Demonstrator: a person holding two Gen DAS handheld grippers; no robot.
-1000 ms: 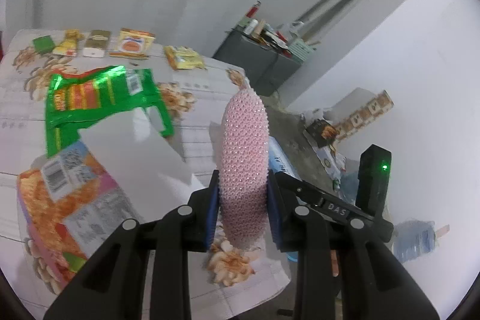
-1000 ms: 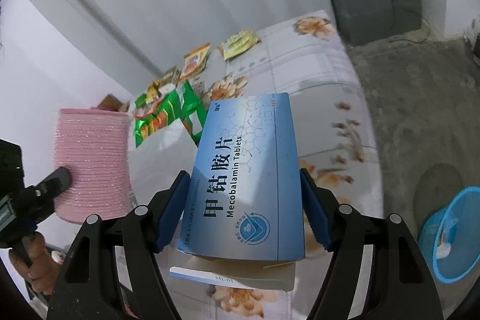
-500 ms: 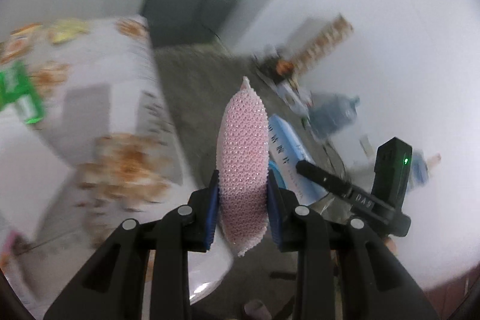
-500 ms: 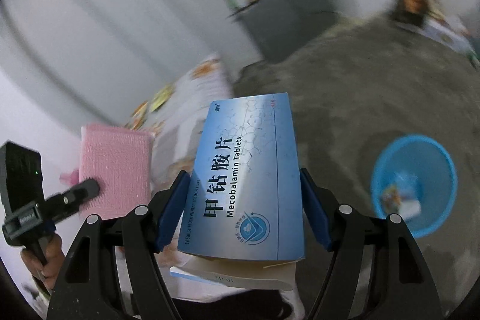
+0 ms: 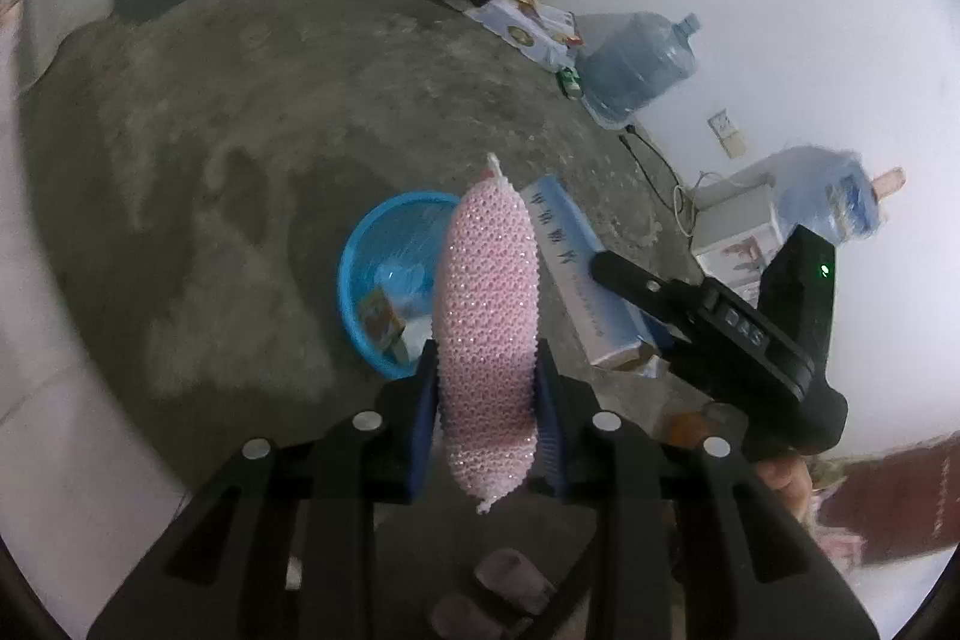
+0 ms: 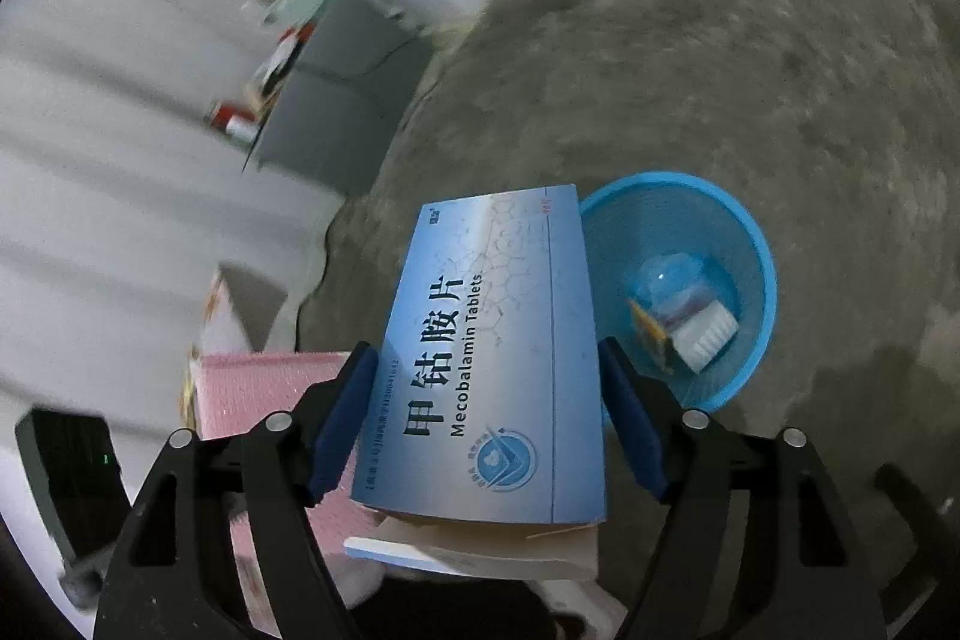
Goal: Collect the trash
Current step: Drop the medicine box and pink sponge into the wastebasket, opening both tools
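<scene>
Now both over the blue basket (image 6: 753, 244) on the concrete floor (image 5: 198, 112). Left tool (image 5: 487, 403) clamped on pink scrubbing pad (image 5: 487, 316), held edge-on and upright, likely so it falls clean past the rim. Right tool (image 6: 483, 421) closed on blue tablet box (image 6: 498, 340), flat face up, flap loose at near end, just left of basket. Pad knobbly, sparkly, soft-looking. Box light card, printed "Mecobalamin Tablets". Basket already holding some scraps.
</scene>
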